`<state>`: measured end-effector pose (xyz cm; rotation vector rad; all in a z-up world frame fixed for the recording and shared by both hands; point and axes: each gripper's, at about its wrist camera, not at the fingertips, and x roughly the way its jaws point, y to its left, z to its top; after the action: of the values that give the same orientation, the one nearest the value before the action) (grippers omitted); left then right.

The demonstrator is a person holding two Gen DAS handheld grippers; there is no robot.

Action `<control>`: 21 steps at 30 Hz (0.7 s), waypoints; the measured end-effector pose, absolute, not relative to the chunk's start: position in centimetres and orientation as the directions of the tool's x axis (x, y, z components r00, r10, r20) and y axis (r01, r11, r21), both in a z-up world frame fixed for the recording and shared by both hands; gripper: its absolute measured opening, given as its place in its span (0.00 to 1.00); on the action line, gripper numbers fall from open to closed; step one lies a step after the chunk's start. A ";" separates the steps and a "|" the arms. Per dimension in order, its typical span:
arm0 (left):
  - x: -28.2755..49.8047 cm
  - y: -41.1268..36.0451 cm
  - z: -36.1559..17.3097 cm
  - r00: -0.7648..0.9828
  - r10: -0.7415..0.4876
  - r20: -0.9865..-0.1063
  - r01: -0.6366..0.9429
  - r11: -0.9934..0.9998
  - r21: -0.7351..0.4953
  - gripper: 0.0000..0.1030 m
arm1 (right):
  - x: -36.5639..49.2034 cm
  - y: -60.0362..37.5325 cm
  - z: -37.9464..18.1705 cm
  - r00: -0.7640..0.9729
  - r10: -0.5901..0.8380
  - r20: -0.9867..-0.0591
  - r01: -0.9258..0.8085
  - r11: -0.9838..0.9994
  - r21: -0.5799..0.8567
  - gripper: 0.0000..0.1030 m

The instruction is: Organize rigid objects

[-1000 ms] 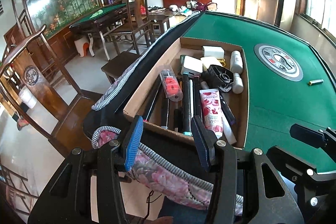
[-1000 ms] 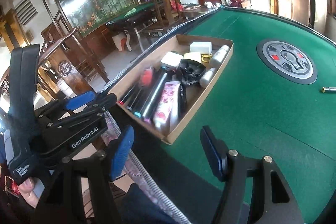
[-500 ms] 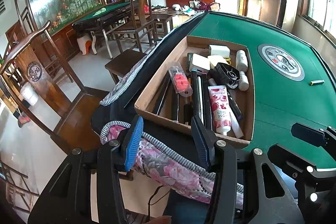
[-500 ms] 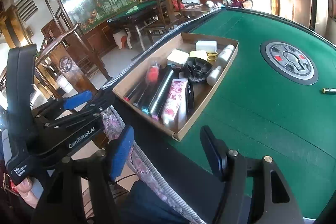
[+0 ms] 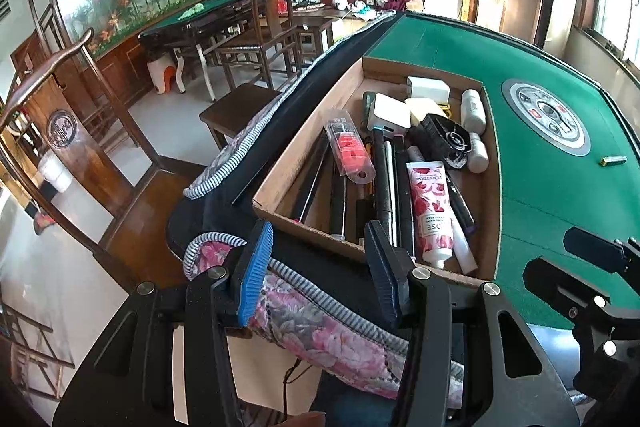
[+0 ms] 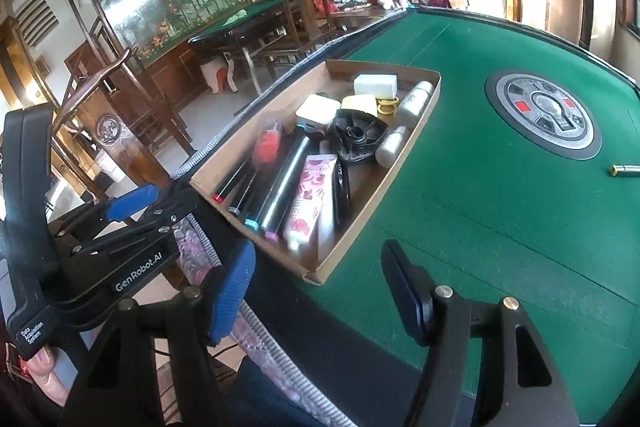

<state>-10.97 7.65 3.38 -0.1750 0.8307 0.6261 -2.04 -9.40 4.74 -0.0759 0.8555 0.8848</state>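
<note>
Both grippers hover empty, jaws wide apart — the left gripper point(image 5: 320, 267) at the near edge of the table point(image 6: 500, 227), the right gripper point(image 6: 320, 291) beside it. The cardboard tray point(image 5: 276, 179) lies along the table's left edge, crammed; a small gold tube point(image 6: 626, 169) sits alone by the right edge. To my eye, it is best to come down slowly on one item — say the pink tube point(image 5: 431, 207).

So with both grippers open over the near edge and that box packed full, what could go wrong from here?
Three risks. The cardboard box sits close to the table's left edge, so a push sideways might send it off. The pink tube lies wedged among dark pens, so the left gripper may catch a neighbour. The small metal cylinder lies loose on the felt and could roll if the right gripper nudges it.
</note>
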 end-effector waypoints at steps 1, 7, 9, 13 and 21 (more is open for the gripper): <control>-10.7 7.8 3.2 0.502 0.448 -0.740 -0.582 0.807 0.093 0.46 | -1.9 -9.2 4.6 0.330 0.647 -0.687 -0.706 0.652 0.276 0.64; -9.3 8.9 2.0 0.480 0.436 -0.761 -0.579 0.809 0.099 0.46 | -0.8 -8.3 3.9 0.321 0.633 -0.705 -0.695 0.663 0.280 0.64; -8.8 9.3 1.7 0.472 0.435 -0.767 -0.580 0.808 0.101 0.46 | -0.5 -7.9 3.8 0.317 0.630 -0.709 -0.698 0.661 0.276 0.64; -7.8 10.0 1.0 0.458 0.428 -0.779 -0.583 0.806 0.100 0.46 | 0.1 -7.3 3.4 0.305 0.626 -0.718 -0.699 0.659 0.278 0.64; -6.4 10.7 -0.1 0.443 0.419 -0.792 -0.570 0.814 0.112 0.46 | 1.0 -6.4 2.7 0.284 0.616 -0.735 -0.695 0.660 0.285 0.64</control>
<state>-6.36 10.68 -0.05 -0.1808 0.9265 0.6174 0.96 -6.42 2.70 -0.0972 0.9350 0.8785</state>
